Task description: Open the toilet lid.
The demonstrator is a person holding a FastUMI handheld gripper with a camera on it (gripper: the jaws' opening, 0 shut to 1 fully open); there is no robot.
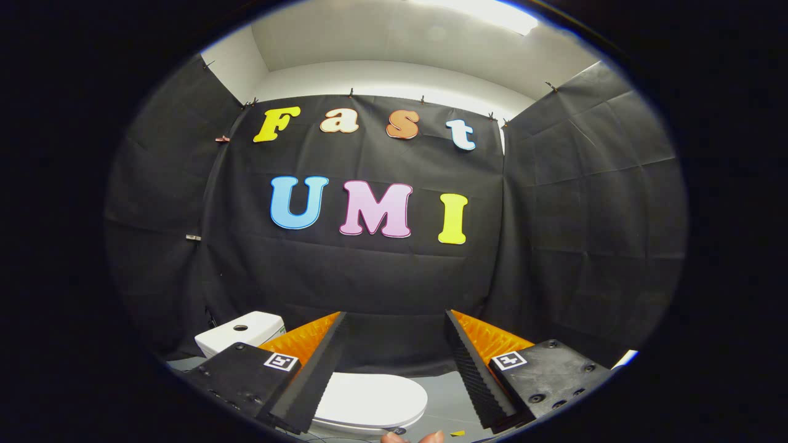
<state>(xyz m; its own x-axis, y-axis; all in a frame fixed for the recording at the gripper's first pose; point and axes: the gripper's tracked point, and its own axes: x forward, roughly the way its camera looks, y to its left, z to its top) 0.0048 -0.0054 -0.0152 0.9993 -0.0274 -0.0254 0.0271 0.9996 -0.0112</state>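
Note:
A white toilet stands low in the gripper view, below and between my fingers. Its lid [369,400] lies flat and closed over the bowl, and its white tank [241,333] with a round button on top sits behind my left finger. My gripper [394,323] hangs above the lid, open wide, with nothing between the fingers. The left finger [320,363] covers the lid's left side and part of the tank. The right finger [474,363] is off to the right of the lid.
Black cloth walls close the booth on three sides right behind the toilet. Grey floor [446,400] shows to the right of the bowl, with a small yellow scrap [457,433] on it. A person's fingertips [412,437] show just below the lid's front edge.

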